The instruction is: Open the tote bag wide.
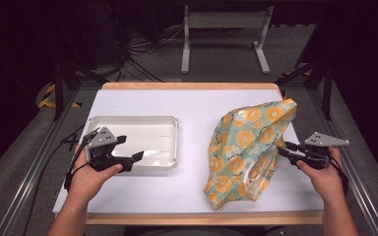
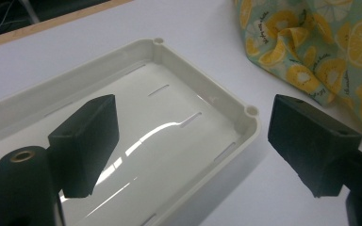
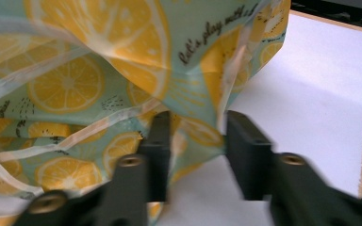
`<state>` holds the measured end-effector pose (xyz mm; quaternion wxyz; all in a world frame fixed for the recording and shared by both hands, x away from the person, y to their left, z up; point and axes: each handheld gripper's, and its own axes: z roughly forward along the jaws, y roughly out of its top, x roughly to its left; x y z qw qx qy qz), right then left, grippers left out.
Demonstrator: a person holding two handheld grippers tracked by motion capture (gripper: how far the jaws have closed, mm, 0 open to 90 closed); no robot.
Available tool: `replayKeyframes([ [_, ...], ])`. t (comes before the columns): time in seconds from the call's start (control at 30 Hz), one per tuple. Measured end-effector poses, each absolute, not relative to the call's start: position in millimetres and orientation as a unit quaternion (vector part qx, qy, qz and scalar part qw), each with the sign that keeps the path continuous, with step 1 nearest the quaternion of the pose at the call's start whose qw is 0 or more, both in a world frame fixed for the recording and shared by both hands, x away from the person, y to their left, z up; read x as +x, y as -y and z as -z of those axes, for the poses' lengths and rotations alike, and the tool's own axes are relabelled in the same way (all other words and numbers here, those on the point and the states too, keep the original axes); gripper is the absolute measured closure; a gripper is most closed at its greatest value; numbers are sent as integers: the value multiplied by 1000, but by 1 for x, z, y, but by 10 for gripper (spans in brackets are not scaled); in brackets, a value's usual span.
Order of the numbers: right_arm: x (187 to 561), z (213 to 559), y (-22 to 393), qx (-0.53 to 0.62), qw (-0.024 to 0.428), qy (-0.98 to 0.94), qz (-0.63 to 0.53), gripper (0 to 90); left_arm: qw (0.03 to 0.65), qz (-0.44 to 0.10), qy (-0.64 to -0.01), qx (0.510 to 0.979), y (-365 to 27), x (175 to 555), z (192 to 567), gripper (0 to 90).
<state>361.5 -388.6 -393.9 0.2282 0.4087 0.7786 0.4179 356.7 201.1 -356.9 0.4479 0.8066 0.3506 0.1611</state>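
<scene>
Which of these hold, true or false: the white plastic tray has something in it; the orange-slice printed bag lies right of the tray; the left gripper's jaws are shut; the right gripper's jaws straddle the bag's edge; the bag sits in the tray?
1. The white plastic tray has something in it. False: it is bare inside.
2. The orange-slice printed bag lies right of the tray. True.
3. The left gripper has its jaws shut. False: they stand wide apart over the tray's corner.
4. The right gripper has a fold of the bag's edge between its jaws. True.
5. The bag sits in the tray. False: it rests on the white tabletop, apart from the tray.
</scene>
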Motion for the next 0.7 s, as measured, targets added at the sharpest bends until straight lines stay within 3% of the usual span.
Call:
replayKeyframes([
  [0.07, 360, 392, 390, 404, 228, -779, -422, 787, 447, -162, -348, 808, -200, 357, 358, 178],
  [0.1, 360, 391, 391, 403, 229, -777, -426, 787, 447, -162, -348, 808, -200, 357, 358, 178],
  [0.17, 358, 388, 392, 400, 227, -774, -435, 869, 447, -160, -348, 809, -198, 357, 358, 178],
  [0.7, 344, 338, 389, 362, 243, -755, -489, 900, 455, -156, -331, 812, -186, 356, 352, 179],
])
